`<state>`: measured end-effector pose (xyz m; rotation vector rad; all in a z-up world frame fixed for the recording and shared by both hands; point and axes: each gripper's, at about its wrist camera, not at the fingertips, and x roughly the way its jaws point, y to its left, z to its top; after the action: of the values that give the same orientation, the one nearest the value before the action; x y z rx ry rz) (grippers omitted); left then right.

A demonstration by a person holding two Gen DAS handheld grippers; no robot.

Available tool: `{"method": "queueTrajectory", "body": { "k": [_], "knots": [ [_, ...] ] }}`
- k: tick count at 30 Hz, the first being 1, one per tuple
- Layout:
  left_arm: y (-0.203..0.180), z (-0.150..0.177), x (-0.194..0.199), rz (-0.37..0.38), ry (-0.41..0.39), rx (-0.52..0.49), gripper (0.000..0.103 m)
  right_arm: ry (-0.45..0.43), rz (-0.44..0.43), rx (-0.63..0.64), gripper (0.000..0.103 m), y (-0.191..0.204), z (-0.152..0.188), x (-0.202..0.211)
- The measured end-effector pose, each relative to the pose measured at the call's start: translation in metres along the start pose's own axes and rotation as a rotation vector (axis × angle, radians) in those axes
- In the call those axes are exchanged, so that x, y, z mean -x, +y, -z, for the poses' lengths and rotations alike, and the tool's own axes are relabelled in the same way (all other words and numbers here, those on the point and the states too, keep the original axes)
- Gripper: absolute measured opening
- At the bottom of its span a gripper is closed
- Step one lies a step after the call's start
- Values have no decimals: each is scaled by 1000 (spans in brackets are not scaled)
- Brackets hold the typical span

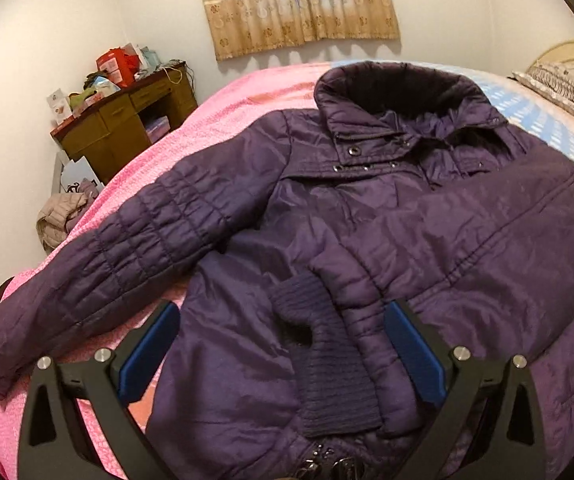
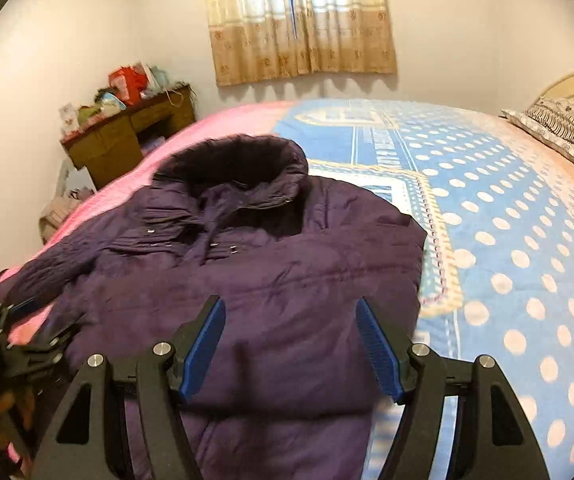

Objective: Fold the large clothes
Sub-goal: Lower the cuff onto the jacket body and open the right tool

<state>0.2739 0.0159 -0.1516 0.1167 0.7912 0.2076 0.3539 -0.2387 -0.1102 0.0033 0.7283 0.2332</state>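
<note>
A purple padded jacket point(image 1: 367, 220) lies front up on the bed, collar toward the far wall. One sleeve point(image 1: 99, 276) stretches out to the left over the pink blanket. The other sleeve is folded across the chest and ends in a knit cuff point(image 1: 327, 344). My left gripper point(image 1: 283, 320) hangs open over the jacket's lower front, the cuff lying between its blue pads without being pinched. In the right wrist view the jacket point(image 2: 271, 272) fills the near left, and my right gripper point(image 2: 291, 320) is open just above its right side, holding nothing. The left gripper point(image 2: 27, 332) shows at the left edge.
A blue dotted blanket point(image 2: 507, 248) covers the bed's right half and a pink blanket point(image 1: 215, 116) the left. A pillow point(image 2: 563, 128) rests at the headboard. A cluttered wooden desk point(image 1: 123, 124) and a pile of clothes point(image 1: 59, 220) stand beyond the bed's left edge.
</note>
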Motion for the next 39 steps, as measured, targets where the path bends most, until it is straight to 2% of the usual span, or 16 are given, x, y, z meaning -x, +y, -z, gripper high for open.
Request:
{"method": "queueTrajectory", "body": {
  "k": [5, 13, 27, 29, 30, 32, 34, 37, 39],
  "knots": [
    [8, 6, -4, 53, 7, 68, 103, 75, 25, -28, 68, -11, 9, -40],
    [9, 8, -8, 76, 21, 103, 103, 123, 96, 59, 69, 3, 28, -68],
    [12, 5, -5, 85, 26, 108, 103, 149, 134, 109, 69, 13, 28, -79],
    [23, -4, 3, 118, 64, 160, 103, 187, 148, 139, 69, 16, 19, -74],
    [32, -11, 17, 130, 35, 214, 102, 175, 163, 127, 69, 19, 13, -62],
    [36, -24, 45, 132, -85, 233, 103, 104, 142, 101, 69, 24, 3, -39],
    [27, -36, 55, 114, -132, 209, 103, 38, 103, 110, 69, 46, -6, -20],
    [0, -45, 44, 131, -107, 158, 103, 53, 21, 149, 69, 78, -3, -25],
    [-15, -42, 26, 116, -65, 140, 103, 71, 34, 193, 69, 94, 7, -39]
  ]
}}
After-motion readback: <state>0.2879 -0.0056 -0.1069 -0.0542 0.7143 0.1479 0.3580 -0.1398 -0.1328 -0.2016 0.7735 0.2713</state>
